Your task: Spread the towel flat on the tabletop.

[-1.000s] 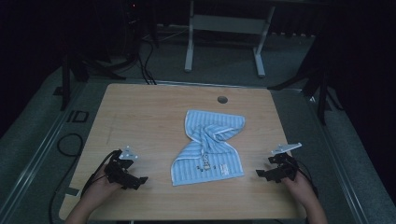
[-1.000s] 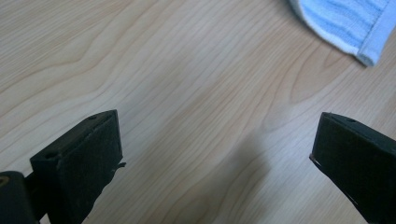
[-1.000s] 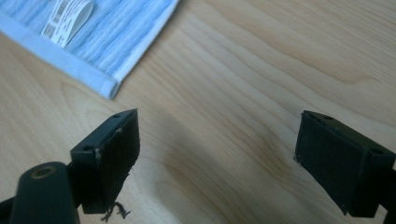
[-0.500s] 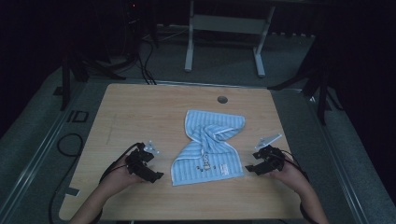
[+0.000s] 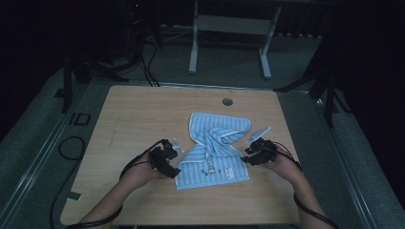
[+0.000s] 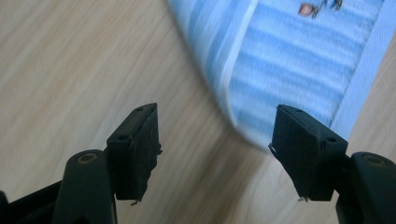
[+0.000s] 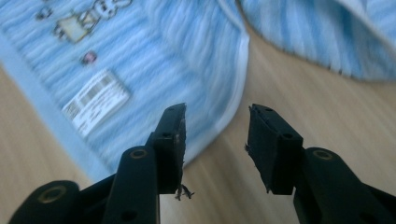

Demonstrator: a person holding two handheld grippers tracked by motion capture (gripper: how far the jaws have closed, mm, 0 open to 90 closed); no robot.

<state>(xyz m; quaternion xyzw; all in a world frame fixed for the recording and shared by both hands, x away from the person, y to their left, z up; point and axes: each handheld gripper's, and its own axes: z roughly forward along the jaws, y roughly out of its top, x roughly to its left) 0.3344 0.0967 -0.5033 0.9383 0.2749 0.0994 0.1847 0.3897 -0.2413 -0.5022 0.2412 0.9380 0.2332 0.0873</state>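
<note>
While both pairs of jaws have just been closing, neither pinches anything yet.
Left gripper [image 5: 165, 161]: near left, just beside the towel's left edge; jaws apart over bare wood.
Right gripper [image 5: 258, 152]: near right, at the towel's right edge; jaws parted, hem between them, unpressed.
Towel [image 5: 215, 152]: blue-striped, twisted, mid-table.
Table [image 5: 138, 109]: wooden; round hole [image 5: 227, 101] at far edge.

Wooden table [image 5: 143, 114] bears a crumpled blue striped towel [image 5: 215, 152].
</note>
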